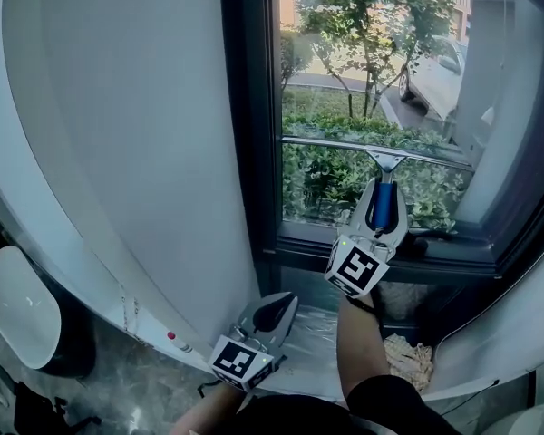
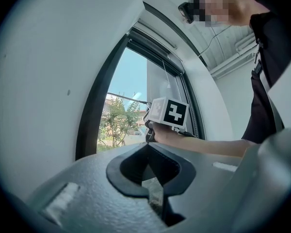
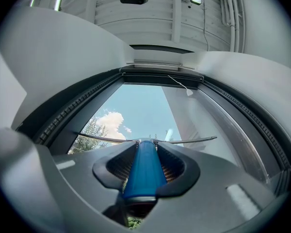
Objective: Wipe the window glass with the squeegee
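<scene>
A squeegee with a blue handle (image 1: 382,205) and a long thin blade (image 1: 344,145) lies against the window glass (image 1: 344,53), low on the pane. My right gripper (image 1: 383,208) is shut on that handle (image 3: 144,169); its blade (image 3: 194,141) spreads left and right ahead of the jaws. My left gripper (image 1: 274,312) hangs low beside the white wall, below the sill, shut with nothing between its jaws (image 2: 153,188). From the left gripper view the right gripper's marker cube (image 2: 169,113) shows up by the glass.
A dark window frame (image 1: 249,134) borders the glass on the left, with a sill (image 1: 408,252) below. A curved white wall (image 1: 118,152) fills the left. A crumpled cloth (image 1: 401,355) lies on the floor. A white rounded object (image 1: 18,306) stands at far left.
</scene>
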Demonstrator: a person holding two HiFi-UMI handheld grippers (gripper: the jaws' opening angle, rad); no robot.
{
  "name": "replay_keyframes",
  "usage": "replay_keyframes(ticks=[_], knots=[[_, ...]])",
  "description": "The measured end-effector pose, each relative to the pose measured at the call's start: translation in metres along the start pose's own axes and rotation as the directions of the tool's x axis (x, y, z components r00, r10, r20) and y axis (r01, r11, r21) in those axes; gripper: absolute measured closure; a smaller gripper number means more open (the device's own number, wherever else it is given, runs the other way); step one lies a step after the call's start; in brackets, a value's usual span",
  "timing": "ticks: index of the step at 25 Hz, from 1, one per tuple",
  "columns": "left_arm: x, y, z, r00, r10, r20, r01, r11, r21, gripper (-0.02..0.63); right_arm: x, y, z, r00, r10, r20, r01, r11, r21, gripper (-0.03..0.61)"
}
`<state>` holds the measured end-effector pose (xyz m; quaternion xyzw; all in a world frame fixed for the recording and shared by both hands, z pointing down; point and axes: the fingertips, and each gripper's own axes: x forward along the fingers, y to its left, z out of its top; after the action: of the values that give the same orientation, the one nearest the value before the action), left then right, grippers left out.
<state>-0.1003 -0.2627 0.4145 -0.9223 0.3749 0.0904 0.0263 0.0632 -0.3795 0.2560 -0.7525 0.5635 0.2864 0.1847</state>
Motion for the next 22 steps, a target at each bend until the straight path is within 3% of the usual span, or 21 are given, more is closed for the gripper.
replay_keyframes(ticks=[12,22], knots=[[0.002,-0.005,-0.006,1.0,-0.014,-0.013,0.014,1.0,-0.025,0.614,-0.013,0.003,-0.014,0.999,0.015,-0.045,-0.017,0.999,-0.034,0.449],[0.002,0.001,-0.014,0.999,0.038,-0.025,-0.039,0.998,-0.04,0.614,-0.015,0.003,-0.017,0.998,0.019,-0.058,-0.021,0.999,-0.035,0.449]])
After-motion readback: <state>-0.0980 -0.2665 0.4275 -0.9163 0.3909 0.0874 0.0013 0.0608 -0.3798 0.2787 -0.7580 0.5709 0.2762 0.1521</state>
